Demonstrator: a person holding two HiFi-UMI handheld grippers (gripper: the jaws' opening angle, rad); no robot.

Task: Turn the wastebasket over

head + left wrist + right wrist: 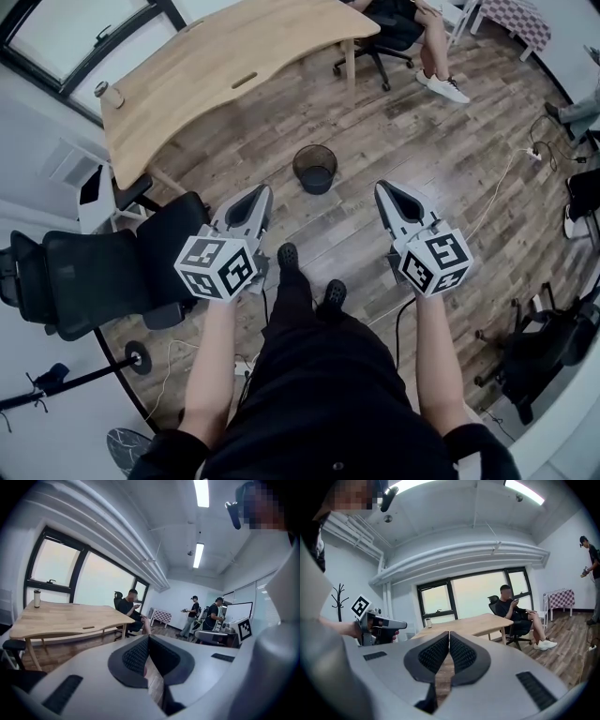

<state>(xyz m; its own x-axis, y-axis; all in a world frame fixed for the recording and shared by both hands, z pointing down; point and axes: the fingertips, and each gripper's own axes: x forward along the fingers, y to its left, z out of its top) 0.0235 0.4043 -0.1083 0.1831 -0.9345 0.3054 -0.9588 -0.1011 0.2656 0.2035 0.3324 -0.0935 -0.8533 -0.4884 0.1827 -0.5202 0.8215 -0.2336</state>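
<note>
At the far left a black office chair [94, 272] stands beside the wooden desk [216, 75], both out of our way. We hold the left gripper [263, 194] out ahead of us, its jaws pressed together with nothing between them. It is carried shut, we judge, simply because no grasp has begun.

The wastebasket [315, 169], a black mesh one, stands on the floor [422, 141] beyond the two gripper tips and between them, near the desk's edge and apart from both tools. It is upright, with its base on the boards, its mouth facing the ceiling and its long axis vertical, so we look down into it. Turning it over means that mouth must end up facing the floor.

The right gripper [382, 190] mirrors the left, likewise closed tight and empty. Both gripper views look out across the room, so neither shows the basket.
</note>
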